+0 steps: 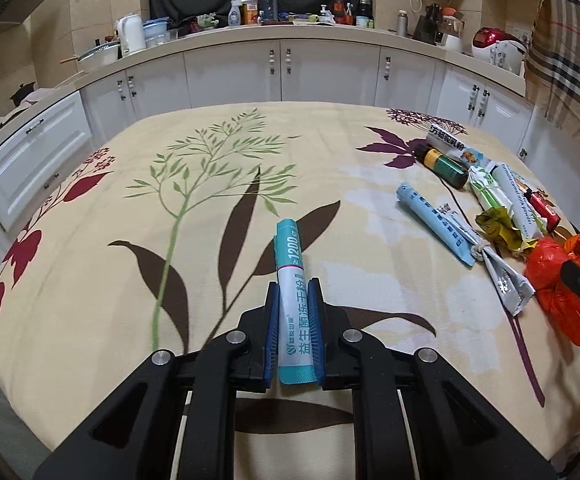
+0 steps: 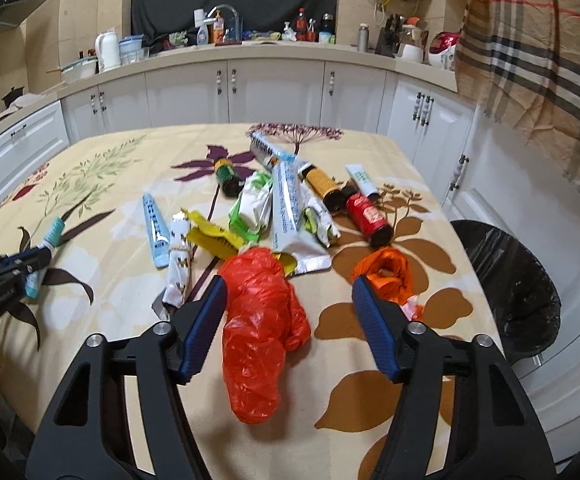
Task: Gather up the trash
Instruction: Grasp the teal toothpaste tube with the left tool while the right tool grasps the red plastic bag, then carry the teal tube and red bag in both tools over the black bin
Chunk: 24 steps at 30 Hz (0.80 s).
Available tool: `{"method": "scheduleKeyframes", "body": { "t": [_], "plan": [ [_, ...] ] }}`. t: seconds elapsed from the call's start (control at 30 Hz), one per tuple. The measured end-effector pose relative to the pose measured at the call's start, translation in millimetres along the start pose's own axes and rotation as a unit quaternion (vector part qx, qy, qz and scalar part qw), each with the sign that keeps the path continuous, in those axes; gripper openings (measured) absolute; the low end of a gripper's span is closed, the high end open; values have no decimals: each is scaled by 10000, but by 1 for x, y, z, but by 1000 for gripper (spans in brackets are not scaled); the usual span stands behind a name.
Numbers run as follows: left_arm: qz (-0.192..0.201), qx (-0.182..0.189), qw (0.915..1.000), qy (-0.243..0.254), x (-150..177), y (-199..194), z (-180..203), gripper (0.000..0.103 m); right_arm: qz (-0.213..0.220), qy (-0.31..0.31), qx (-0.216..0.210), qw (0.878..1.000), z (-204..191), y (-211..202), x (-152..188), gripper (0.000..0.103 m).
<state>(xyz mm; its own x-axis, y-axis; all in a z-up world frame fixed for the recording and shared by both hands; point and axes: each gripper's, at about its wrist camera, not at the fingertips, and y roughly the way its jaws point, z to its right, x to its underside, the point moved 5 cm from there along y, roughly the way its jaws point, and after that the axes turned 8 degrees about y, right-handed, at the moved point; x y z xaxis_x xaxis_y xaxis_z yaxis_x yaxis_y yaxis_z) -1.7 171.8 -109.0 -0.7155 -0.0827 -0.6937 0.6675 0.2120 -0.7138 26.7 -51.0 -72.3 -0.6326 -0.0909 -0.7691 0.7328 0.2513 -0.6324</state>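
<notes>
A teal and white powder sachet (image 1: 290,248) sticks forward out of my left gripper (image 1: 293,286), which is shut on its lower half above the flowered tablecloth (image 1: 170,280). The right wrist view shows that same gripper (image 2: 42,258) at the far left. My right gripper (image 2: 290,280) stands open over a crumpled red plastic bag (image 2: 258,320) lying between its fingers. The left pad is close beside the bag and the right pad is well apart from it.
Beyond the red bag lie a light blue sachet (image 2: 156,224), a yellow wrapper (image 2: 210,236), green and white packets (image 2: 254,208), small bottles (image 2: 367,216) and an orange bag (image 2: 389,268). A black-lined bin (image 2: 505,280) stands off the table's right edge. White kitchen cabinets (image 2: 274,88) run behind.
</notes>
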Motion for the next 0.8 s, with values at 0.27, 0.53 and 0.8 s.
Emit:
{"method": "scheduleKeyframes", "body": {
  "t": [0.27, 0.53, 0.8],
  "plan": [
    [69, 12, 10000, 22, -1, -4, 1, 15, -224, -83, -173, 9996, -7, 7, 10, 26],
    [302, 166, 9993, 117, -12, -17, 16, 15, 193, -55, -178, 9996, -1, -17, -3, 24],
    [608, 635, 9953, 408, -37, -30, 63, 15, 784, 299, 310, 9960, 47, -42, -31, 24]
  ]
}}
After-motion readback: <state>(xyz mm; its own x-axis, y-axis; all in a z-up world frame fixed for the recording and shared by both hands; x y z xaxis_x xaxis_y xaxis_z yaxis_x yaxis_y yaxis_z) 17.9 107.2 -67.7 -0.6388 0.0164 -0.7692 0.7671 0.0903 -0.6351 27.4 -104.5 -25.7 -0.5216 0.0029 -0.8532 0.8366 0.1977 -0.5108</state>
